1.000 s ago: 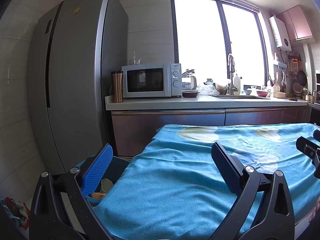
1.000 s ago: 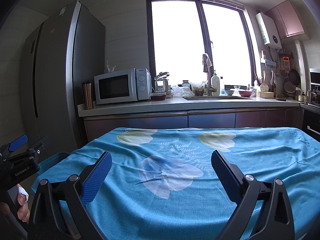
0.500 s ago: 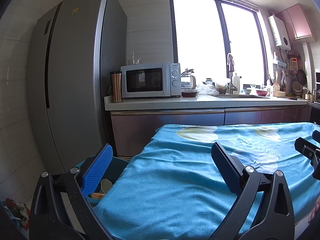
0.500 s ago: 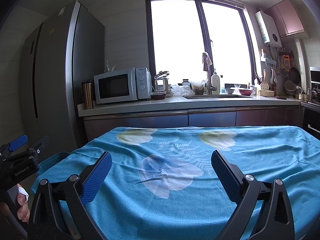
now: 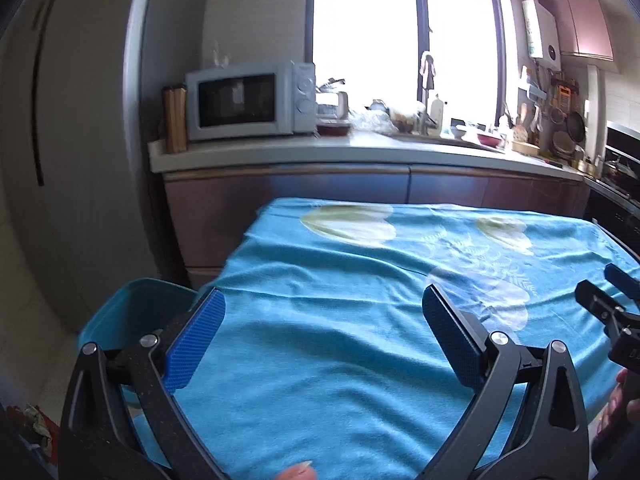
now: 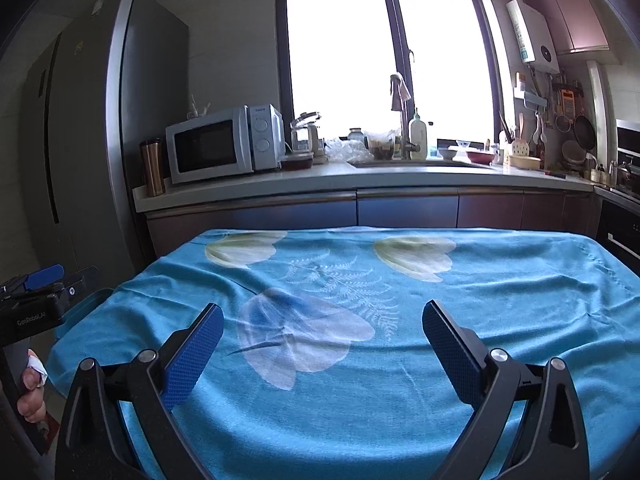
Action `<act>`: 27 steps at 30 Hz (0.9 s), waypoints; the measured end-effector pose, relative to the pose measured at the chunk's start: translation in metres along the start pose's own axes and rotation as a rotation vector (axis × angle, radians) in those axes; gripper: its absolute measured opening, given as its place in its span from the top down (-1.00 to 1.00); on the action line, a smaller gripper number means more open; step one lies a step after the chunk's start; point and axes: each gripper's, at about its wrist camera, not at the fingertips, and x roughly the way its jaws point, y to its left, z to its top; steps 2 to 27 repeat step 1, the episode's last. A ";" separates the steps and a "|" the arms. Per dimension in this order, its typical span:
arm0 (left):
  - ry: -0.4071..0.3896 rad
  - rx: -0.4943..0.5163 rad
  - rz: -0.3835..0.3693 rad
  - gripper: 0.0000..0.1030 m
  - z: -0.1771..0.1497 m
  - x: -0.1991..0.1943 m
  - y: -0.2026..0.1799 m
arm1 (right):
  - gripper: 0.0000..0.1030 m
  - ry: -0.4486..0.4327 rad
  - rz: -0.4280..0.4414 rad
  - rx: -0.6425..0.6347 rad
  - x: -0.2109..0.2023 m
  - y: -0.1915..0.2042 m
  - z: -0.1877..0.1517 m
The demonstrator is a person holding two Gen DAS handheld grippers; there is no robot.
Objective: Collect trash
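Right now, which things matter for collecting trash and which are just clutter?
Job:
left gripper, open, empty
right gripper, open, empty
blue bin left of the table
No trash visible on the cloth.

Lying about:
microwave
fridge
metal cup
soap bottle
pan on the wall

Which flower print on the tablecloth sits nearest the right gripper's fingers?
The big bluish-white flower, just ahead of the right gripper between its open fingers. The two pale yellow-green flowers lie at the cloth's far edge.
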 end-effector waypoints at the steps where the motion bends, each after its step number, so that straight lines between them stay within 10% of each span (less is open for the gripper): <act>1: 0.038 0.001 -0.001 -0.89 0.005 0.015 -0.003 | -0.87 0.062 -0.023 0.006 0.012 -0.008 0.003; 27: 0.038 0.001 -0.001 -0.89 0.005 0.015 -0.003 | -0.87 0.062 -0.023 0.006 0.012 -0.008 0.003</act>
